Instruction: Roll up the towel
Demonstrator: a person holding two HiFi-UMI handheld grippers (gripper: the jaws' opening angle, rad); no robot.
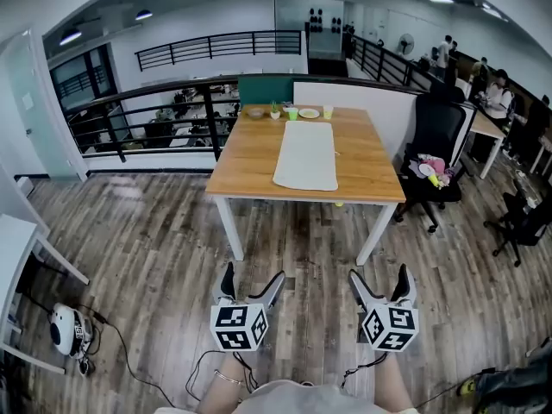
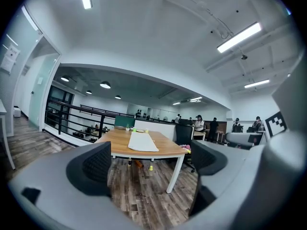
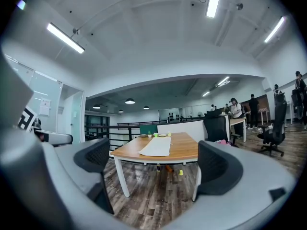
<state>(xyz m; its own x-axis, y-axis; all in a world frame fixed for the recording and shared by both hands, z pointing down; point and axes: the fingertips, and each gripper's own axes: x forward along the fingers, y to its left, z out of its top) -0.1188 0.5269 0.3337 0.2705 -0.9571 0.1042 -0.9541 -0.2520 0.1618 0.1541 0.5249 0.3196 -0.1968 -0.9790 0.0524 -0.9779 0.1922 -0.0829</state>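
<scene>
1. Cream towel (image 1: 306, 155) lies flat along the wooden table (image 1: 246, 166), unrolled.
2. Well short of the table, left gripper (image 1: 253, 279) and right gripper (image 1: 379, 276) hang with jaws spread, empty.
3. Risk: uneven pinches could skew the roll.

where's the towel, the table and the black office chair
towel (image 1: 306, 155), head view, middle of the flat cloth
table (image 1: 246, 160), head view, bare wood left of the towel
black office chair (image 1: 436, 128), head view, its backrest
</scene>
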